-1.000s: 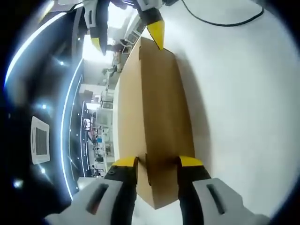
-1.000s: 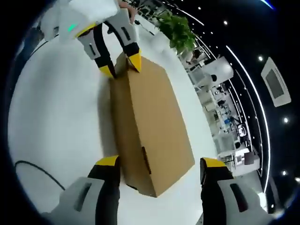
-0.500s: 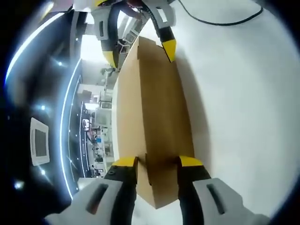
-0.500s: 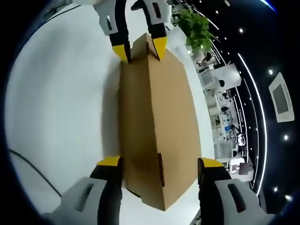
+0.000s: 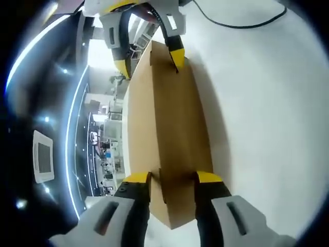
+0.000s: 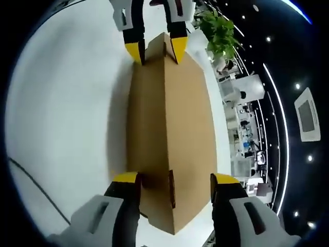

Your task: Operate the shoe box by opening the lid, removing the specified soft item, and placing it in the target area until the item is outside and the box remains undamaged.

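The closed cardboard shoe box (image 5: pixel 169 134) is laid on the white table (image 5: pixel 267 103), long axis running between both grippers. Its near end is clenched by the left gripper (image 5: pixel 172 178). The far end is straddled by the right gripper (image 6: pixel 172 180), jaws wide, contact unclear.

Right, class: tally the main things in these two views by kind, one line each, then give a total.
Cardboard shoe box: 1
Claws, left claw and right claw: 2
Black cable: 1
Potted plant: 1
Total: 5
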The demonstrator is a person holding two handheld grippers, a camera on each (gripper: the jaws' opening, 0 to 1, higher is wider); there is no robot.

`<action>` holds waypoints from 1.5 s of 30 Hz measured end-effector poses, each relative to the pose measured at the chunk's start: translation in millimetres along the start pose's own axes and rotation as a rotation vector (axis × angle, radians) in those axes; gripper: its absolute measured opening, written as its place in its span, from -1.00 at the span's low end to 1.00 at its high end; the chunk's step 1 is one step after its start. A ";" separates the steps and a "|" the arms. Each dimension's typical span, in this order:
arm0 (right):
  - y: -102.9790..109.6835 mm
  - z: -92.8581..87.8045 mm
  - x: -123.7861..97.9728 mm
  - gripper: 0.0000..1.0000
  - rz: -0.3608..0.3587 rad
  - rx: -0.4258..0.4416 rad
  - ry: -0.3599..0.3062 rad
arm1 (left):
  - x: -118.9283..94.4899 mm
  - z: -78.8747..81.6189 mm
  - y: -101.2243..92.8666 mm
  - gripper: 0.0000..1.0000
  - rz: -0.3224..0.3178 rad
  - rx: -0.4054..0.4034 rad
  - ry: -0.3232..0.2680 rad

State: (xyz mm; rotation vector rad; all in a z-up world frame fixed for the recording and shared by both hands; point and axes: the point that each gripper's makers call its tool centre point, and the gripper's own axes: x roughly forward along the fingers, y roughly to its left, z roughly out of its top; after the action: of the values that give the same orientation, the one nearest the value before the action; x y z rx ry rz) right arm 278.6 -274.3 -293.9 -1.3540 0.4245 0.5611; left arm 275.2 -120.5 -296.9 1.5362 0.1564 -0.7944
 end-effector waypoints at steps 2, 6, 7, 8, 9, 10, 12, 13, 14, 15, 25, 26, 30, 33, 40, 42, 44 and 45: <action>-0.8 -0.2 -0.6 0.10 -0.002 0.005 0.003 | 0.3 -0.1 -0.1 -0.35 0.001 0.002 0.000; -1.1 1.3 -2.1 0.08 -0.010 -0.008 0.002 | 0.8 -0.2 -0.1 -0.35 0.002 0.001 -0.001; -1.4 1.3 -1.9 0.08 -0.011 -0.009 0.003 | 0.9 -0.2 -0.1 -0.35 0.002 0.002 -0.002; -1.5 1.3 -1.8 0.08 -0.012 -0.010 0.004 | 0.9 -0.3 0.0 -0.35 0.002 0.003 -0.003; -1.4 1.6 -1.8 0.08 -0.014 -0.009 0.007 | 0.9 -0.4 0.0 -0.35 0.002 0.004 -0.003; -1.2 2.0 -1.8 0.08 -0.016 -0.016 0.009 | 0.9 -0.4 0.0 -0.35 0.003 0.006 -0.002; -0.7 3.4 -1.5 0.08 -0.020 -0.045 0.008 | 0.9 -0.5 0.3 -0.35 0.003 0.009 -0.001; -0.3 3.7 -1.7 0.07 -0.019 -0.049 0.007 | 0.7 -0.4 0.4 -0.35 0.003 0.009 -0.001; -0.2 3.7 -2.2 0.07 -0.021 -0.053 0.008 | 0.6 -0.4 0.4 -0.35 0.003 0.009 -0.002; 0.2 4.4 -2.8 0.05 -0.023 -0.068 0.004 | 0.5 -0.3 0.5 -0.35 0.004 0.008 -0.003; 11.3 10.3 -2.2 -0.23 -0.005 -0.098 -0.015 | 0.7 0.3 0.6 -0.35 0.006 0.007 -0.004; 11.8 10.7 -2.2 -0.24 -0.004 -0.099 -0.015 | 0.7 0.3 0.6 -0.35 0.006 0.008 -0.005; 12.5 10.8 -2.2 -0.25 -0.010 -0.111 -0.018 | 0.5 0.0 0.5 -0.36 0.006 0.005 -0.006; 11.4 11.9 -3.2 -0.25 -0.011 -0.115 -0.019 | 0.9 -0.2 0.5 -0.35 0.003 0.001 -0.010; 11.7 11.8 -2.4 -0.26 -0.010 -0.129 -0.018 | 0.9 0.1 1.6 -0.35 0.005 -0.014 -0.002; 11.5 11.9 -2.4 -0.27 -0.007 -0.127 -0.020 | 1.1 -0.2 1.6 -0.35 0.004 -0.008 0.001; 11.2 11.9 -2.9 -0.27 -0.009 -0.121 -0.023 | 1.0 -0.3 1.6 -0.35 0.001 0.000 -0.002; 11.3 12.0 -3.0 -0.28 -0.011 -0.118 -0.023 | 0.7 -0.5 1.9 -0.35 -0.002 -0.003 -0.007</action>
State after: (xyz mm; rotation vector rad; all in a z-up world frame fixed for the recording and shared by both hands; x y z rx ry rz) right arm 269.0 -261.6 -298.9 -1.4604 0.3694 0.5993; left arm 276.9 -120.6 -295.8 1.5308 0.1543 -0.8008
